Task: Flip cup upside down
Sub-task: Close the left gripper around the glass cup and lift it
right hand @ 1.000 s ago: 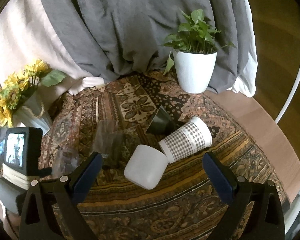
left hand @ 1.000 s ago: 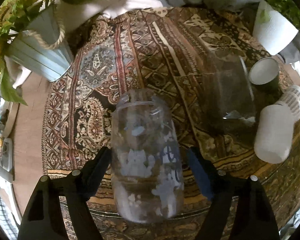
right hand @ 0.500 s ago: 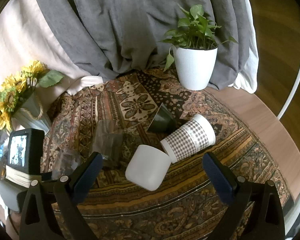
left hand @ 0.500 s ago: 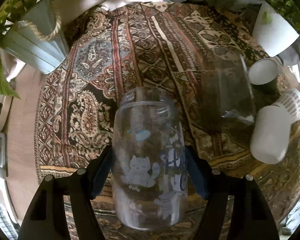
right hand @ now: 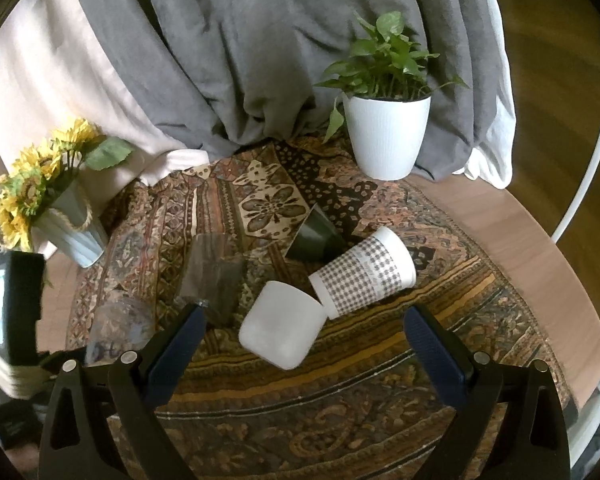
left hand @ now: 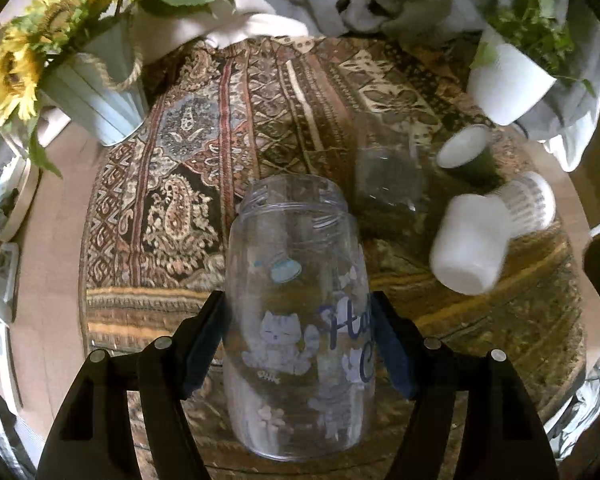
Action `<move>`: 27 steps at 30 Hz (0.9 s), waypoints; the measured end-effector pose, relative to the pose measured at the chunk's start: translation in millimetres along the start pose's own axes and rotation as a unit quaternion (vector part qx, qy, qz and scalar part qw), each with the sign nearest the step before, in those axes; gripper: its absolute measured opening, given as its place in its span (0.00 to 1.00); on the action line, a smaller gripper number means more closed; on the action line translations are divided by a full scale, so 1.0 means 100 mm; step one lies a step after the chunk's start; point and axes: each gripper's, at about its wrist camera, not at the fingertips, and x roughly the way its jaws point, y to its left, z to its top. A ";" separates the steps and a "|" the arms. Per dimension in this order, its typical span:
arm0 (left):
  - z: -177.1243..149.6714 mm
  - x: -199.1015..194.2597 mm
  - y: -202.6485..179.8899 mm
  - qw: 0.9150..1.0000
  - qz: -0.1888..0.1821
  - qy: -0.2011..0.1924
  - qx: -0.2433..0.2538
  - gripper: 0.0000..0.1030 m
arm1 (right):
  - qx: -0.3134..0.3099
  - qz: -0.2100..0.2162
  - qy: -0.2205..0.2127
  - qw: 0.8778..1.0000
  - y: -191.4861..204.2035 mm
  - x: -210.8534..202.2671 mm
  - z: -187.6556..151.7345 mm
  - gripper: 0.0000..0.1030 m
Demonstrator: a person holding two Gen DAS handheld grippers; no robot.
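Observation:
My left gripper (left hand: 298, 344) is shut on a clear glass cup with cat prints (left hand: 296, 312), its open mouth pointing away from me, held above the patterned cloth (left hand: 204, 184). The same cup shows faintly at the left of the right wrist view (right hand: 118, 320). My right gripper (right hand: 304, 344) is open and empty, hovering above a white cup (right hand: 280, 334) that lies on its side. A checked paper cup (right hand: 364, 276), a dark green cup (right hand: 316, 236) and a smoky glass tumbler (right hand: 212, 276) also lie on the cloth.
A sunflower pot (left hand: 96, 92) stands at the back left and a white pot with a green plant (right hand: 386, 132) at the back right. Grey and white fabric (right hand: 228, 48) hangs behind the round wooden table (right hand: 512, 232).
My left gripper has closed onto the clear cup and lifted it, so the cup now looks larger and nearer. The right gripper has shifted only slightly.

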 end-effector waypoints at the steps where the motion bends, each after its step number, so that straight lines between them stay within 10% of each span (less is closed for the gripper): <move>1: -0.05 -0.04 -0.04 1.000 0.000 -0.002 -0.001 0.69 | -0.002 0.000 0.001 1.000 -0.05 -0.03 -0.01 0.98; 27: -0.84 0.25 -0.78 0.999 -0.018 0.033 -0.040 0.69 | -0.069 -0.030 0.041 0.996 -0.80 -0.08 -0.32 0.98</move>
